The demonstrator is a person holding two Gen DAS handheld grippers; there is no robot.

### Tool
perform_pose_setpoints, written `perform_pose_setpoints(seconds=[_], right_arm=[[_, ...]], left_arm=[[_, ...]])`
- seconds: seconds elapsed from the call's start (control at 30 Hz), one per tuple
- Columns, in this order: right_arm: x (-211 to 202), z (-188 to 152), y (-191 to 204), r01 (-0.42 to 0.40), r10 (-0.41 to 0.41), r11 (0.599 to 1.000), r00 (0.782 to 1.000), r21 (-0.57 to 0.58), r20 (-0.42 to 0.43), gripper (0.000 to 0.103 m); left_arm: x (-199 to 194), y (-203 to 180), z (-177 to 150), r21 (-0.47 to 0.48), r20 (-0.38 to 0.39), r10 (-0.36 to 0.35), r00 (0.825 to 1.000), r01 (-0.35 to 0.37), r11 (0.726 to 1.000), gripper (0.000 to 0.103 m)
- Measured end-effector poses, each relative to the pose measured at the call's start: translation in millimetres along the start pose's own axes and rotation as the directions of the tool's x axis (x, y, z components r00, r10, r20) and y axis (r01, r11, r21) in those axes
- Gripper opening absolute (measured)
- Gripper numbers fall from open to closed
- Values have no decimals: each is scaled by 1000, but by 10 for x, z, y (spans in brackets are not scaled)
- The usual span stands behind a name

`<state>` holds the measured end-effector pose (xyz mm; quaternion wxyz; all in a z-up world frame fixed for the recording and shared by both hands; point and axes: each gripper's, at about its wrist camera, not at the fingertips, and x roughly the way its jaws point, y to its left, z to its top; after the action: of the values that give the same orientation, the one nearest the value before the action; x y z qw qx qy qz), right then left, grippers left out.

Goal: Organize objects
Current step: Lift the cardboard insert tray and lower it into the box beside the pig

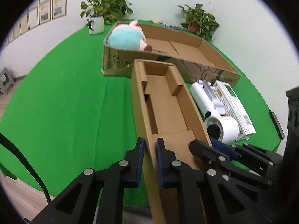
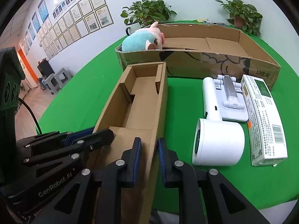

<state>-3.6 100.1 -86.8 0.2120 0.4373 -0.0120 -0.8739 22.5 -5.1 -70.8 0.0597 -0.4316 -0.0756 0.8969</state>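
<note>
A long narrow open cardboard box (image 1: pixel 168 102) (image 2: pixel 142 97) lies on the green table, its far end close to the big carton. My left gripper (image 1: pixel 150 145) is shut on the near end of its left wall, one pad on each side. My right gripper (image 2: pixel 149 145) is shut on the near end of its right wall in the same way. Each gripper shows in the other's view: the right gripper (image 1: pixel 207 144) and the left gripper (image 2: pixel 99 131). The box holds only its own cardboard inserts.
A large open carton (image 1: pixel 115 61) (image 2: pixel 224 63) stands behind, with a teal and pink plush toy (image 1: pixel 125 39) (image 2: pixel 140 41) at its left end. Right of the narrow box lie a white handheld device (image 2: pixel 218 141), a white stand (image 2: pixel 229 100) and a printed white carton (image 2: pixel 265 121). Potted plants (image 1: pixel 106 5) line the far edge.
</note>
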Motion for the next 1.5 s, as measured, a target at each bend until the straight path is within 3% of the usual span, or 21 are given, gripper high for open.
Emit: perform_pose_setpoints(seconds=[0.17,0.67,1.13,1.5], right_arm=[[-182,0,72,19,-18,1000,998,-21,68,12],[-767,438,-200,67,-80,996,968,61,237,9],[-1126,1263,-177,119,-128,992,934,48,335,9],[-996,2085,-179,119,-120,993,930,23,347,9]], left_arm=[[-169,-106,132,35,73,23,997,-26,999,9],[-382,-514,699,119,200,-34,979,10,993,9],[-496,-548,1452,125,295,-71,953,35,992,9],[-389,-478,2048,136,294,-53,954,14,991,9]])
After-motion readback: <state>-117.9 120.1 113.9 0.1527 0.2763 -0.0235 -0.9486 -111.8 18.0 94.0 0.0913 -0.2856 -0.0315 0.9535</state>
